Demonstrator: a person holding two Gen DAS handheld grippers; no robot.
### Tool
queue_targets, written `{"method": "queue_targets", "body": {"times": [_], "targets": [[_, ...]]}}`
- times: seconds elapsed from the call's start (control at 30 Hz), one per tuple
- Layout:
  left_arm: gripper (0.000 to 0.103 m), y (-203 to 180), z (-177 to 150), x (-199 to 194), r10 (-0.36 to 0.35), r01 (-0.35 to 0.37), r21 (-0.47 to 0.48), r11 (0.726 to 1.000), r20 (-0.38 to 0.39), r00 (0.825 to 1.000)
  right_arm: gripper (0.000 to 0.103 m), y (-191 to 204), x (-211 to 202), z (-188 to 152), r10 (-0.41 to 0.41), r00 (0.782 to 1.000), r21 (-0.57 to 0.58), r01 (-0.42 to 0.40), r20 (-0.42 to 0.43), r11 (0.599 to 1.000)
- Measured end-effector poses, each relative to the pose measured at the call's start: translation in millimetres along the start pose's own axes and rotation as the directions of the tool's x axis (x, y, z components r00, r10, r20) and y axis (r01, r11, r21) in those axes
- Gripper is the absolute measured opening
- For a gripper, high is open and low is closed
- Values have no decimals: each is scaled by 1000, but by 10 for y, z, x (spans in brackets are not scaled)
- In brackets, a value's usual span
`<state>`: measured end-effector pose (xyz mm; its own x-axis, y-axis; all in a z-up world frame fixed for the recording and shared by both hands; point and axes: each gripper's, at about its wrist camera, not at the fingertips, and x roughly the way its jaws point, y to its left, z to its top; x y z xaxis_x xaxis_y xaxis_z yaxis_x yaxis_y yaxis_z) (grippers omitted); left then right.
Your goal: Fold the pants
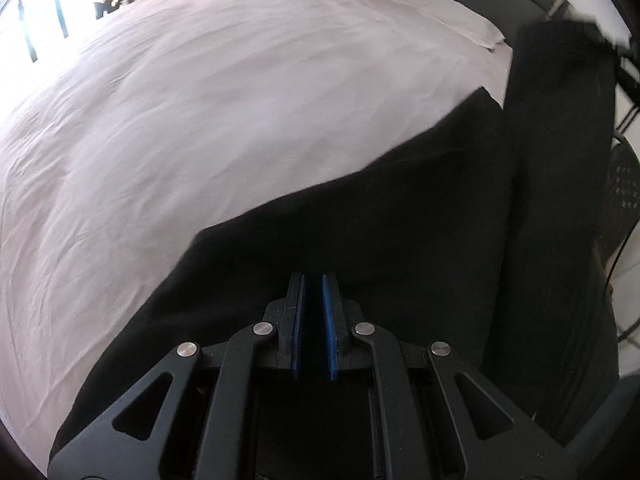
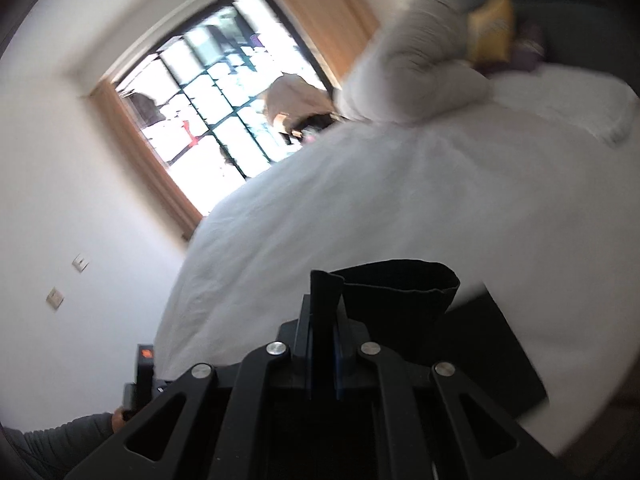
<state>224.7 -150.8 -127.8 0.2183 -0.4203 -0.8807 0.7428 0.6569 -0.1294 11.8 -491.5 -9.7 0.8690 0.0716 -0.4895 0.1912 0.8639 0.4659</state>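
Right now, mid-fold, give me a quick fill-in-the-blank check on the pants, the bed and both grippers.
1. The pants are ____ in colour.
2. The pants lie on a bed covered by a ____ sheet.
3. The right gripper is shut on a ____ of pants fabric.
4. The pads of the left gripper are ____ in colour.

Missing words: black; white; fold; blue

Right tool grips black pants above the white bed.
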Motion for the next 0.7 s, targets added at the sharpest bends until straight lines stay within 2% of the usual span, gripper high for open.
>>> {"method": "queue_targets", "body": {"times": [0.13,0.2,0.27,0.33,0.4,0.47,0.53,0.6,0.7], "targets": [[8,14,-90,-46,17,-16,-41,999,37,999,8,409,-42,376,129,988,-126,-118,88,985],[8,0,-130,-66,21,-18,-68,997,51,998,8,410,-77,437,138,983,-150,-120,120,981],[8,-25,-174,-72,32,-26,-92,995,66,997,8,222,-29,391,99,989,-116,-86,111,990],[8,-67,-288,-116,51,-44,-94,995,76,996,8,-202,81,217,29,997,-22,-27,74,999],[8,-91,-293,-111,67,-59,-94,994,81,995,8,-708,228,-47,-46,999,101,46,-5,994],[8,-131,-314,-98,87,-79,-93,992,87,992,8,-1159,356,-375,-142,985,187,158,-97,970],[8,-161,-350,-110,106,-97,-97,991,97,990,8,-1527,419,-683,-205,962,259,247,-177,934],[9,-138,-365,-117,124,-113,-100,989,107,987,8,-1764,420,-930,-239,945,319,302,-222,898],[9,-216,-419,-142,154,-143,-100,985,112,982,8,-1870,381,-1072,-266,938,340,330,-222,881]]}}
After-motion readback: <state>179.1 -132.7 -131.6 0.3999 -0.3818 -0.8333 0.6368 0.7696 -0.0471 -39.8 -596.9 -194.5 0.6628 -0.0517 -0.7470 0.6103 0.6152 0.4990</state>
